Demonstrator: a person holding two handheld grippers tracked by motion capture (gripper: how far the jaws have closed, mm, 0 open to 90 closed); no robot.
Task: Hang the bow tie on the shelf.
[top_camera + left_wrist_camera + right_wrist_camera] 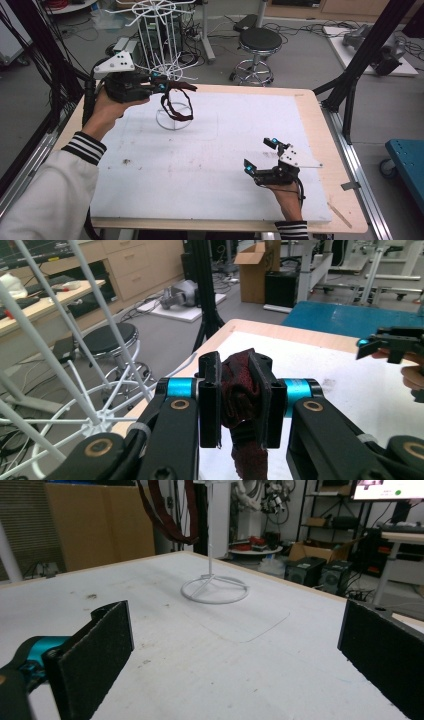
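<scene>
We hold a dark red strap [176,102] pinched in our left gripper [161,83], seemingly beside the white wire rack [159,30]; our right gripper [261,155] gapes wide, empty.

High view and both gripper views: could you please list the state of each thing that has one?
Left claw: shut on the dark red fabric strap.
Dark red fabric strap: lifted, hanging in loops beside the rack.
Right claw: open, empty, low over the table.
White wire display rack: upright on its ring base.

A lab: black frame posts [367,47], floor cables [300,27], stool [259,40], equipment shelves [320,525].
</scene>
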